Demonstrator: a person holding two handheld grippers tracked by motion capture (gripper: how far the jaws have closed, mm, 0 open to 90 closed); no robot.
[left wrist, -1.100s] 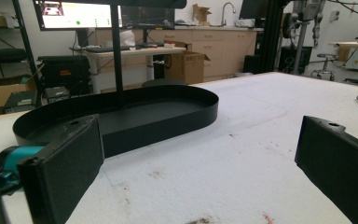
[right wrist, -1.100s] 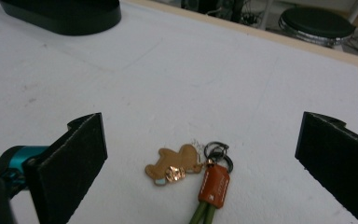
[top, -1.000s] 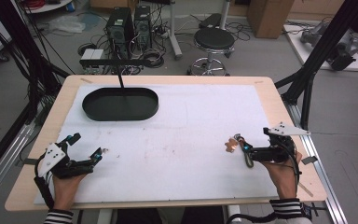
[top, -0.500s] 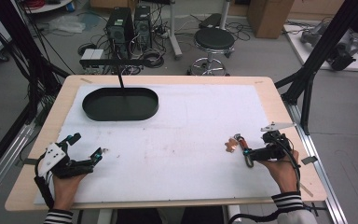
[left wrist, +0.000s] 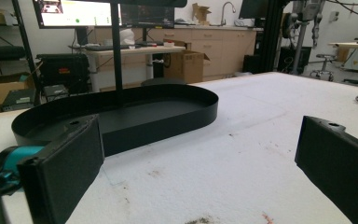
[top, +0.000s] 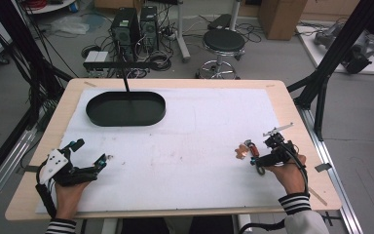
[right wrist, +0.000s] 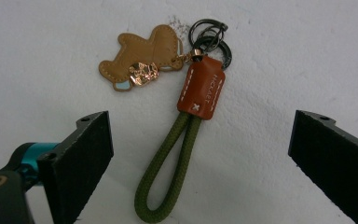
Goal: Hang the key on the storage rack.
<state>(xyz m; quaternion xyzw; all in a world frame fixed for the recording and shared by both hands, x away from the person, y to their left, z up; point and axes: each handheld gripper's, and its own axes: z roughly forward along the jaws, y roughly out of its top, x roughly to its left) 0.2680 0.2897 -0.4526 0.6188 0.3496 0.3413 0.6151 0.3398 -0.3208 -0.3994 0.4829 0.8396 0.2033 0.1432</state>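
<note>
A lab or robotics workroom — computer towers stand on a bare grey floor amid tangled cables, and black frame struts rise beside the worktop. A round stool and cardboard boxes stand behind it. The left gripper view shows monitors, desks and a counter with a sink tap — workplace fittings.

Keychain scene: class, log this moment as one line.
right tool: open, over green cord keychain with tan leather charm | left tool: open, idle | black oval tray: empty
</note>
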